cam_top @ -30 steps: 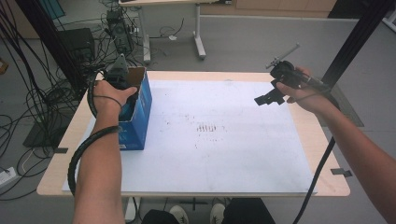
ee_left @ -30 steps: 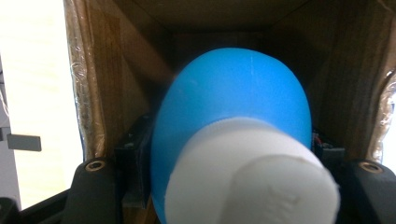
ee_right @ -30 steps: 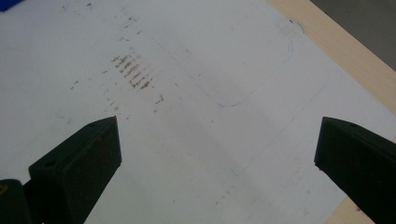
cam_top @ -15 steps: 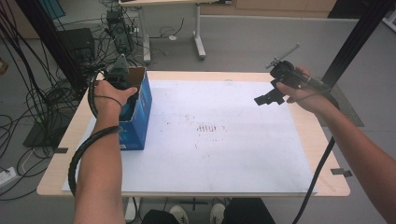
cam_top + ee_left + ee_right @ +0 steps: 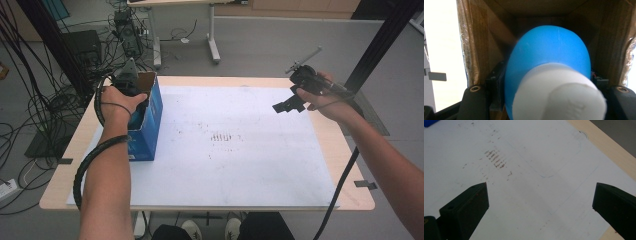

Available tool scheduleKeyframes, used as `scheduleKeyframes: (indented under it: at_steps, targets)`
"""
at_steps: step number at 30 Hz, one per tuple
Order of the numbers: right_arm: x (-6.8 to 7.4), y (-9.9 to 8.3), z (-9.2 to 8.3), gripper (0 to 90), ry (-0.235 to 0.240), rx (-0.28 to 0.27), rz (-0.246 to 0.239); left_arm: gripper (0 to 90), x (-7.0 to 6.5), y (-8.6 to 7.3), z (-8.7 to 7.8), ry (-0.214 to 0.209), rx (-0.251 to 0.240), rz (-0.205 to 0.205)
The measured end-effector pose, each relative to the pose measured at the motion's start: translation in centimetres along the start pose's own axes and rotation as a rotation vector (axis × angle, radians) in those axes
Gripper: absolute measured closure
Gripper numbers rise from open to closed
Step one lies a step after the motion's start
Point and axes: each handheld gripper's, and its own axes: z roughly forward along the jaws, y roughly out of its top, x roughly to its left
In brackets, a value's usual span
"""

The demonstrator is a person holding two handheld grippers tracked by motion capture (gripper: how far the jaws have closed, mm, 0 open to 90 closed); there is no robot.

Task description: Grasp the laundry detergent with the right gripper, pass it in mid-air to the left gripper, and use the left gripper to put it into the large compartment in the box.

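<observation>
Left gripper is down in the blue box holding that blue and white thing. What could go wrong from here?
1. The blue and white object sits close between the box's cardboard walls, so it may catch on a flap as the left gripper lifts.
2. The box stands near the table's left edge; a snag could tip or drag it.
3. The right gripper hangs open above the white sheet, not steadying the box.

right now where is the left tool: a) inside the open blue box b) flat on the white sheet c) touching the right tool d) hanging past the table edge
a: the left tool reaches into the open top of the blue box, and the left gripper view shows brown cardboard walls around a blue and white object held between its jaws.
</observation>
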Motion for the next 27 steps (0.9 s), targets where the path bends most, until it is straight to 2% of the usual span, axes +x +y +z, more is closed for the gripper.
scheduleKeyframes:
  at_steps: [27]
  targets:
    - [0.06,-0.04,-0.21,0.6,-0.002,-0.004,0.000,33.8,-0.02,-0.07,0.13,0.004,0.001,-0.003]
